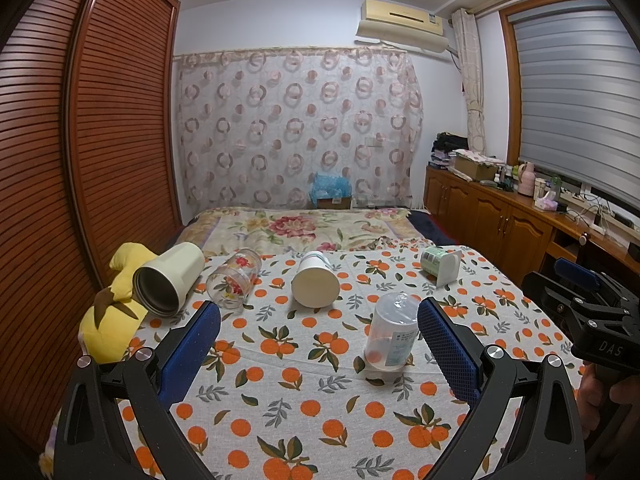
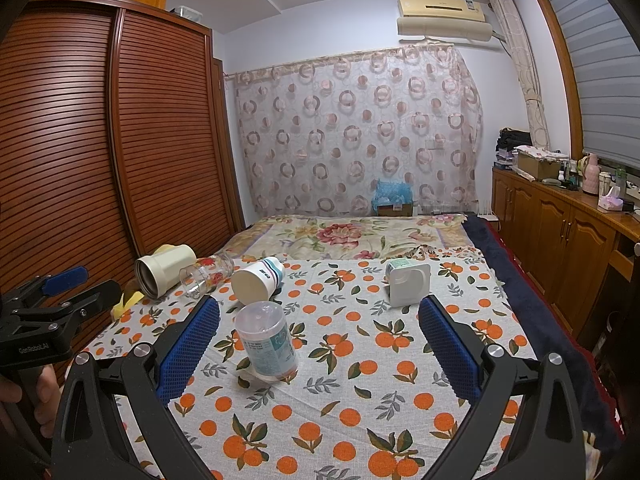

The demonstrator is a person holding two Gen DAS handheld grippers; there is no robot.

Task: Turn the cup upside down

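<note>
A clear plastic cup (image 1: 390,332) with a teal label stands upside down on the orange-print cloth (image 1: 304,392); it also shows in the right wrist view (image 2: 267,343). My left gripper (image 1: 319,322) is open and empty, and the cup stands just inside its right finger. My right gripper (image 2: 319,322) is open and empty, with the cup near its left finger. Further back lie a cream tumbler (image 1: 168,278), a flowered glass (image 1: 234,279), a white paper cup (image 1: 315,284) and a green-labelled white cup (image 1: 441,265), all on their sides.
A yellow plush toy (image 1: 114,308) lies at the cloth's left edge by the wooden wardrobe (image 1: 80,160). A floral bedspread (image 1: 304,228) lies behind the cloth. A wooden sideboard (image 1: 520,216) with clutter runs along the right. The other gripper (image 1: 588,312) shows at the right edge.
</note>
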